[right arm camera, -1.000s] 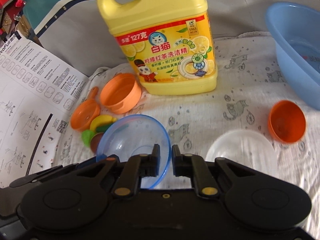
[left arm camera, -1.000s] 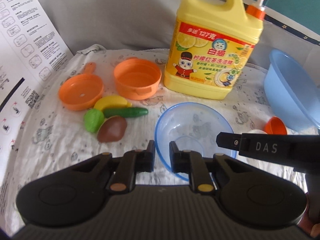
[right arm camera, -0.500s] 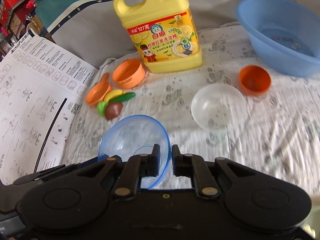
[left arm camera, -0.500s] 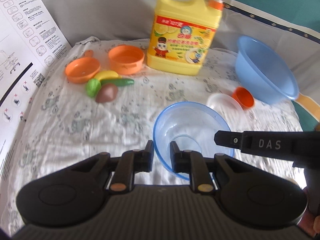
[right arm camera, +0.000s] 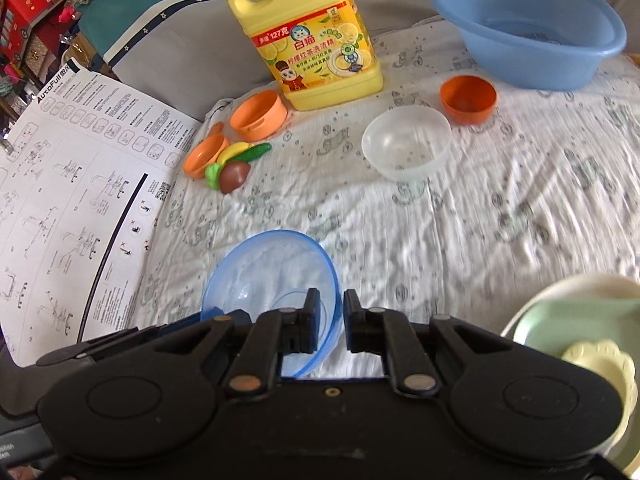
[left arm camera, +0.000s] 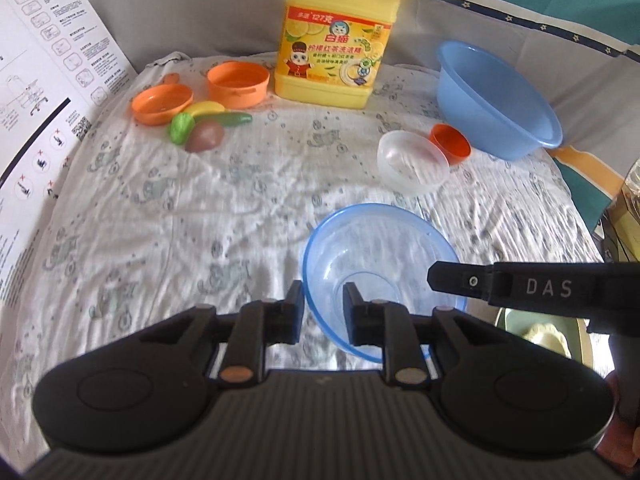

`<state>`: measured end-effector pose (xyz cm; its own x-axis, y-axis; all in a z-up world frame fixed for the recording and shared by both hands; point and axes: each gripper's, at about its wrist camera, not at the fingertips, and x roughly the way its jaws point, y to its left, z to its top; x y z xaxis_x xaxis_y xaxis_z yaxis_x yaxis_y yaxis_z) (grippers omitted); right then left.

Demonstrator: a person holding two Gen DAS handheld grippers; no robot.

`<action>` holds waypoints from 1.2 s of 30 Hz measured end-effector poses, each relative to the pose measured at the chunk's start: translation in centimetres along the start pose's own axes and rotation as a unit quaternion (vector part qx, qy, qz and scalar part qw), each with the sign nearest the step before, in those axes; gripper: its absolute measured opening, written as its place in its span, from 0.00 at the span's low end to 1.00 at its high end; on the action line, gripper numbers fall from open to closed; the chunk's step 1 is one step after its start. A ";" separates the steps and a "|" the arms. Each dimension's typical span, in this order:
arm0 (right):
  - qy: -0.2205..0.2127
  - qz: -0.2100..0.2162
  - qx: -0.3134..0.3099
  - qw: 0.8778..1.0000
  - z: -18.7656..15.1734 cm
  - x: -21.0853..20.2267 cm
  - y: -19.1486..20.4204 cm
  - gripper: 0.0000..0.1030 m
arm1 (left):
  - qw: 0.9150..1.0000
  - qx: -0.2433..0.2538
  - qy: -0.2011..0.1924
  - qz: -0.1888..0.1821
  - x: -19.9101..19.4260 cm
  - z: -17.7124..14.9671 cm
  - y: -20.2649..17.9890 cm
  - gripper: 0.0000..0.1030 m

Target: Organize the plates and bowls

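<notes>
A clear blue bowl (left arm camera: 380, 264) hangs just above the white cloth, carried at its rim from two sides. My left gripper (left arm camera: 323, 308) straddles the bowl's near-left rim; its jaws are opening, and the pads stand apart from the thin wall between them. My right gripper (right arm camera: 330, 308) is shut on the bowl (right arm camera: 272, 276) at the opposite rim. A clear white bowl (right arm camera: 406, 142) and a small orange bowl (right arm camera: 468, 98) sit farther back on the cloth. A cream bowl holding a green plate (right arm camera: 580, 316) and a pale yellow dish is at the near right.
A yellow detergent jug (left arm camera: 336, 40) stands at the back, with a blue basin (left arm camera: 496, 100) to its right. An orange toy pot (left arm camera: 238, 84), an orange pan and toy vegetables (left arm camera: 200, 128) lie at the back left. A printed instruction sheet (right arm camera: 80, 200) covers the left side.
Both grippers have drawn back toward the near edge with the blue bowl, so the jug and toys look farther away. The plate stack has come into view. The left jaws have widened.
</notes>
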<state>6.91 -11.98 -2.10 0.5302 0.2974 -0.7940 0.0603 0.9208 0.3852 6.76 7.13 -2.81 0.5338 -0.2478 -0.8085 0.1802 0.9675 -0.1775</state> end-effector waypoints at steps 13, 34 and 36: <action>0.013 0.008 0.008 1.000 -3.2 -1.1 -0.6 0.12 | 1.000 0.004 0.030 -0.009 -0.4 -4.0 0.2 0.19; 0.040 -0.009 0.008 0.999 -5.1 0.8 -1.1 0.12 | 0.999 0.034 0.042 0.008 1.1 -6.3 -0.5 0.19; 0.043 -0.010 0.009 0.999 -5.1 1.1 -1.2 0.12 | 0.998 0.031 0.050 0.005 1.5 -6.4 -0.2 0.19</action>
<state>3.07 -11.44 -5.85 0.4543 0.2995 -0.8390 0.0864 0.9225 0.3761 2.20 6.86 -7.57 0.4503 -0.2296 -0.8629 0.2284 0.9638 -0.1373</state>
